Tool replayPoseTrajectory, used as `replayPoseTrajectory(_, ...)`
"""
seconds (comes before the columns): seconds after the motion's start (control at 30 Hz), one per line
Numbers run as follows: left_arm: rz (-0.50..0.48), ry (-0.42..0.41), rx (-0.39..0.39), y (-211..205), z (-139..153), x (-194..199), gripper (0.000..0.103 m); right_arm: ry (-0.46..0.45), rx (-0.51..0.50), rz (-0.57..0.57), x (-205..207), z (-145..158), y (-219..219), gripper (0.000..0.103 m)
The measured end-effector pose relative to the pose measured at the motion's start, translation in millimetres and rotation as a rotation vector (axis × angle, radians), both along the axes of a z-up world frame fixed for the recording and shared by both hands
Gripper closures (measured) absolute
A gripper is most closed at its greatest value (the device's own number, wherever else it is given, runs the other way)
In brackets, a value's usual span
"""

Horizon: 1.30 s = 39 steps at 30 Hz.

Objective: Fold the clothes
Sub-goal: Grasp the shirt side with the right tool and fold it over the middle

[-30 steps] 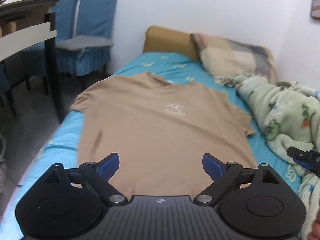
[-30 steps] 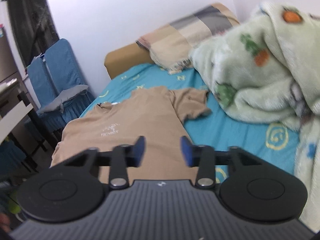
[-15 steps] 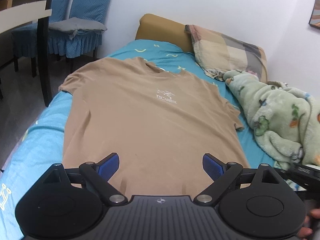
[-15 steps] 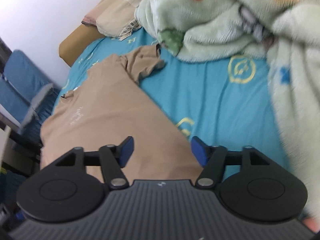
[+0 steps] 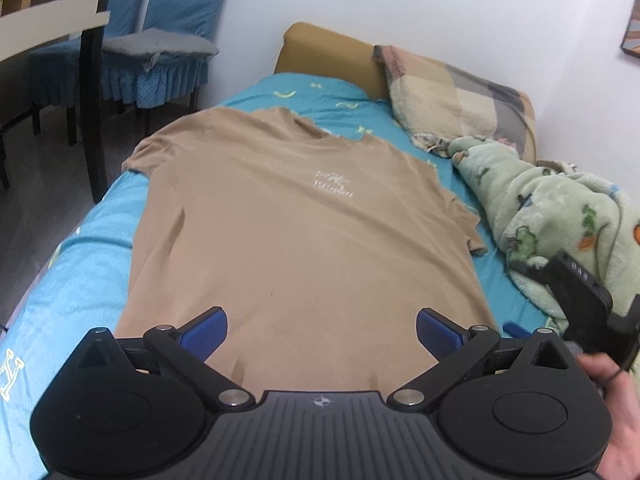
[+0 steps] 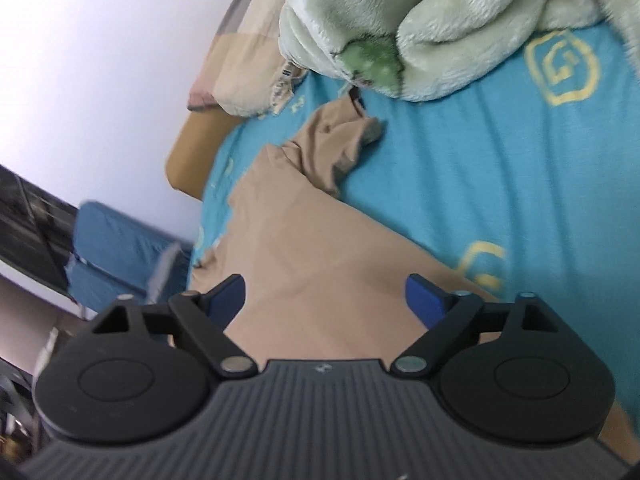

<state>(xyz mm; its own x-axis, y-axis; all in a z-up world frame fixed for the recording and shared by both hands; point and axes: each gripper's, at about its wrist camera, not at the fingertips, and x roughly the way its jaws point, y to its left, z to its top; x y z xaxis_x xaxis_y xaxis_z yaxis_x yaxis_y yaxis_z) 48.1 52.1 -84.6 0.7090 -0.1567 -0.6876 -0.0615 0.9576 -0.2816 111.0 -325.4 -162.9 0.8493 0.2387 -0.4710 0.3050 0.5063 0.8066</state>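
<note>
Tan T-shirt (image 5: pixel 296 240) spread flat, print up, on the bed (image 5: pixel 76 280) ahead of both tools, left tool (image 5: pixel 318 330) and right tool (image 6: pixel 326 294) wide open and empty over its hem, presumably to grasp it for folding.

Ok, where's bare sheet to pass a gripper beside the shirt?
Bare blue sheet runs along the tan T-shirt's left edge. A narrower strip lies between its right edge and the green blanket. The blanket and pillow crowd the far right corner.
</note>
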Motion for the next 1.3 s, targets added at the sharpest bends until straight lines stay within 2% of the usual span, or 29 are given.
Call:
replayPoseTrajectory(0.17, 0.008, 0.031, -0.003, 0.8, -7.7, 6.1, 0.001, -0.053, 0.050, -0.012, 37.6, -17.2, -5.0, 0.014)
replayPoseTrajectory(0.37, 0.000, 0.032, 0.030, -10.1, -17.0, 21.3, 0.001, -0.066, 0.154, -0.162, 76.1, -52.5, -25.7, 0.013)
replayPoseTrajectory(0.47, 0.006, 0.047, 0.031, -12.2, -26.9, 30.7, 0.001, -0.109, 0.087, -0.179, 102.1, -60.6, -30.7, 0.016)
replayPoseTrajectory(0.57, 0.013, 0.069, 0.036, -12.8, -37.8, 40.2, 0.001, -0.141, 0.005, -0.155, 134.6, -62.6, -27.5, 0.027)
replayPoseTrajectory(0.63, 0.018, 0.083, 0.041, -12.2, -45.5, 46.4, 0.001, -0.152, -0.036, -0.147, 155.3, -62.5, -23.9, 0.028)
replayPoseTrajectory(0.73, 0.023, 0.110, 0.053, -11.6, -55.8, 55.7, 0.001, -0.162, -0.041, -0.147, 182.5, -61.6, -26.6, 0.028)
replayPoseTrajectory(0.83, 0.024, 0.121, 0.072, -13.3, -61.8, 62.2, 0.001, -0.167, -0.030, -0.168, 204.0, -64.2, -32.0, 0.036)
replayPoseTrajectory(1.0, 0.023, 0.125, 0.107, -17.9, -66.9, 69.7, 0.001, -0.153, -0.078, -0.138, 236.4, -63.2, -33.3, 0.041)
replayPoseTrajectory(1.07, 0.023, 0.126, 0.120, -19.7, -68.9, 72.6, 0.001, -0.136, -0.104, -0.132, 243.1, -62.1, -32.5, 0.060)
replayPoseTrajectory(1.1, 0.023, 0.127, 0.127, -20.6, -69.9, 74.1, 0.001, -0.118, -0.115, -0.120, 246.6, -61.5, -31.7, 0.083)
replayPoseTrajectory(1.13, 0.023, 0.128, 0.134, -21.5, -70.9, 75.6, 0.001, -0.107, -0.127, -0.109, 248.2, -61.0, -30.3, 0.089)
replayPoseTrajectory(1.2, 0.022, 0.129, 0.148, -23.3, -72.9, 78.6, 0.001, -0.135, -0.154, -0.098, 246.3, -56.4, -28.4, 0.093)
replayPoseTrajectory(1.3, 0.021, 0.127, 0.164, -26.4, -73.9, 82.0, 0.001, -0.207, -0.279, -0.105, 235.7, -32.1, -24.3, 0.096)
